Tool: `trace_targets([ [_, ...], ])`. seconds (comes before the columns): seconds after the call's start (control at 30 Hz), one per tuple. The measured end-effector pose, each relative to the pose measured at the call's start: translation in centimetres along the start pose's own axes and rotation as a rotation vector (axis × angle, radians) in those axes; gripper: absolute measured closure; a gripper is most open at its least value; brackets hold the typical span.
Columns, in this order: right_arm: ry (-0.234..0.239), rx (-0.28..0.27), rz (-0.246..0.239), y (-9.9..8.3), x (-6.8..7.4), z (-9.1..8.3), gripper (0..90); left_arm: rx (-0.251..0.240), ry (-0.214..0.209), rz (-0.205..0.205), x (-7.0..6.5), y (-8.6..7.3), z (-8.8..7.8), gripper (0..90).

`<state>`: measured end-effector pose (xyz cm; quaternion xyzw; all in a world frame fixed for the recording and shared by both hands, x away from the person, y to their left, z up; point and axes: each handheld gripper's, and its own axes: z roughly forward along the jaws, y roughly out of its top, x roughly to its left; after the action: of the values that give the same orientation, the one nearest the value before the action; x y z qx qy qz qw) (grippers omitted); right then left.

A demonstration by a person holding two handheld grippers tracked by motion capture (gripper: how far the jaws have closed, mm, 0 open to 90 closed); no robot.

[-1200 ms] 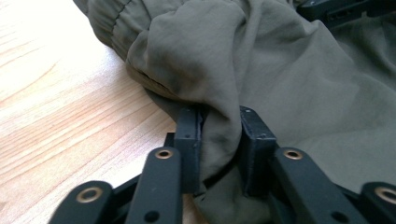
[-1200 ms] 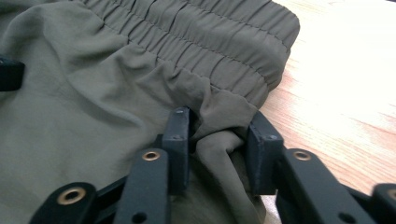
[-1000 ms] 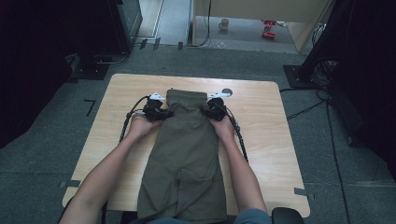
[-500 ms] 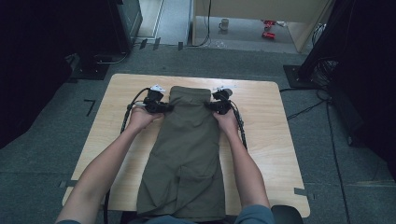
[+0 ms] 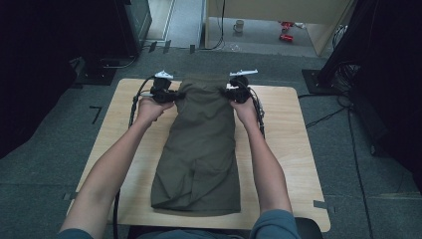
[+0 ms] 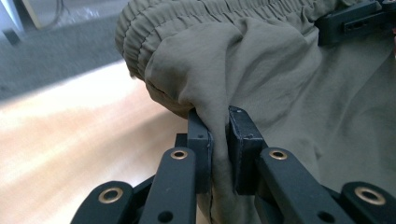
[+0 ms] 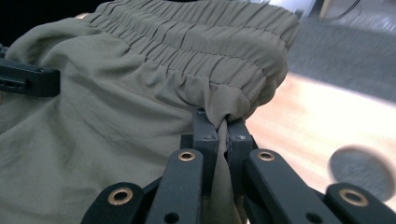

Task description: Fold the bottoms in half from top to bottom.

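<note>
Shorts [image 5: 201, 144]: olive, flat on table [image 5: 298, 149]
Left gripper [image 6: 218, 140]: jaws pinch waistband corner fabric
Right gripper [image 7: 223, 133]: jaws clamped on opposite corner
Hands: both raised

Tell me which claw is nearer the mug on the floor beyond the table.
Right. The right claw pinches the olive garment at the waistband, almost directly before the mug; the left claw pinches the waistband's other side, farther off to the left.

Both grippers [image 5: 175, 95] [image 5: 228, 93] clamped, arms outstretched.
</note>
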<state>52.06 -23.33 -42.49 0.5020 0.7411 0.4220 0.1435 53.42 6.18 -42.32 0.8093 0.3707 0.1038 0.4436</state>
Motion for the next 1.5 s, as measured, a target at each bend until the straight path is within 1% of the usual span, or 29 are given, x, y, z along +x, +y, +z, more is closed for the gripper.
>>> trace_targets([
  [0.07, -0.007, -0.035, -0.026, 1.1, 0.2, -0.7, 86.8, -0.031, 0.024, 0.043, -0.2, 1.6, -1.0, 81.4],
  [0.13, -0.004, -0.084, -0.048, 2.6, 0.5, -1.9, 86.7, -0.070, 0.042, 0.061, -0.3, 2.8, -1.9, 81.4],
  [0.17, -0.005, -0.105, -0.057, 3.1, 0.7, -2.3, 86.6, -0.096, 0.052, 0.071, -0.4, 3.5, -2.5, 81.4],
  [0.2, -0.008, -0.138, -0.078, 3.7, 0.9, -2.9, 86.4, -0.132, 0.062, 0.086, -0.5, 3.8, -3.0, 81.4],
  [0.23, -0.018, -0.171, -0.103, 4.2, 1.3, -3.5, 86.4, -0.159, 0.073, 0.108, -0.6, 4.0, -3.4, 81.3],
  [0.27, -0.028, -0.199, -0.128, 4.5, 1.6, -3.9, 86.2, -0.164, 0.079, 0.129, -0.8, 4.0, -3.6, 81.4],
  [0.3, -0.038, -0.208, -0.145, 4.5, 1.9, -4.1, 86.2, -0.148, 0.083, 0.134, -0.8, 3.7, -3.7, 81.3],
  [0.33, -0.041, -0.194, -0.149, 4.4, 2.2, -4.0, 86.3, -0.127, 0.083, 0.126, -0.8, 3.3, -3.6, 81.3],
  [0.37, -0.046, -0.168, -0.156, 4.1, 2.4, -3.8, 86.3, -0.111, 0.081, 0.113, -0.9, 2.7, -3.5, 81.4],
  [0.43, -0.042, -0.121, -0.169, 3.2, 2.8, -3.2, 86.3, -0.097, 0.078, 0.112, -1.0, 1.4, -3.5, 81.4],
  [0.5, -0.020, -0.107, -0.173, 2.1, 3.0, -3.0, 86.3, -0.090, 0.065, 0.099, -1.1, 0.0, -3.7, 81.4],
  [0.53, -0.006, -0.104, -0.176, 1.4, 3.1, -3.0, 86.3, -0.087, 0.060, 0.098, -1.2, -0.3, -3.8, 81.3],
  [0.6, 0.004, -0.093, -0.187, 0.5, 3.4, -3.1, 86.2, -0.076, 0.052, 0.099, -1.7, -1.1, -4.2, 81.3],
  [0.63, 0.010, -0.095, -0.197, 0.0, 3.6, -3.3, 86.1, -0.071, 0.051, 0.103, -2.0, -1.5, -4.4, 81.3],
  [0.73, 0.035, -0.088, -0.202, -1.5, 4.0, -4.0, 85.7, -0.067, 0.042, 0.122, -3.0, -2.5, -5.2, 81.3],
  [0.8, 0.057, -0.094, -0.204, -2.6, 4.3, -4.8, 85.4, -0.064, 0.036, 0.133, -3.7, -3.2, -5.7, 81.2],
  [0.87, 0.070, -0.098, -0.204, -3.5, 4.6, -5.4, 85.2, -0.070, 0.027, 0.130, -4.4, -4.0, -6.2, 81.1],
  [0.9, 0.075, -0.093, -0.209, -4.1, 4.8, -5.7, 85.0, -0.074, 0.022, 0.125, -4.9, -4.6, -6.5, 81.1],
  [0.97, 0.085, -0.080, -0.219, -5.2, 5.2, -6.2, 84.6, -0.070, 0.021, 0.131, -5.5, -5.4, -6.8, 81.0],
  [1.0, 0.086, -0.081, -0.222, -5.6, 5.3, -6.4, 84.6, -0.070, 0.008, 0.125, -5.8, -5.9, -7.0, 81.0],
  [1.03, 0.087, -0.078, -0.225, -6.2, 5.5, -6.6, 84.5, -0.077, -0.011, 0.107, -6.2, -6.6, -7.2, 81.0],
  [1.1, 0.091, -0.080, -0.229, -7.4, 5.7, -7.0, 84.3, -0.078, -0.025, 0.102, -6.6, -7.5, -7.3, 81.1],
  [1.13, 0.092, -0.080, -0.227, -7.9, 5.8, -7.0, 84.3, -0.075, -0.024, 0.107, -6.9, -8.1, -7.3, 81.1],
  [1.2, 0.096, -0.072, -0.227, -8.9, 5.9, -7.1, 84.1, -0.051, -0.028, 0.116, -7.4, -9.2, -7.2, 81.0],
  [1.3, 0.110, -0.037, -0.221, -10.8, 6.2, -6.8, 83.6, 0.015, -0.033, 0.137, -8.1, -11.0, -6.8, 80.7],
  [1.33, 0.116, -0.017, -0.224, -11.4, 6.3, -6.5, 83.2, 0.029, -0.040, 0.132, -8.2, -11.6, -6.7, 80.6],
  [1.37, 0.121, 0.003, -0.229, -12.0, 6.3, -6.3, 82.9, 0.042, -0.055, 0.115, -8.1, -12.2, -6.6, 80.5],
  [1.43, 0.131, 0.036, -0.226, -13.0, 6.3, -5.7, 81.9, 0.078, -0.070, 0.107, -8.1, -13.1, -6.3, 80.0],
  [1.5, 0.139, 0.040, -0.218, -14.1, 6.2, -5.3, 81.1, 0.098, -0.072, 0.098, -8.2, -14.0, -5.9, 79.2],
])
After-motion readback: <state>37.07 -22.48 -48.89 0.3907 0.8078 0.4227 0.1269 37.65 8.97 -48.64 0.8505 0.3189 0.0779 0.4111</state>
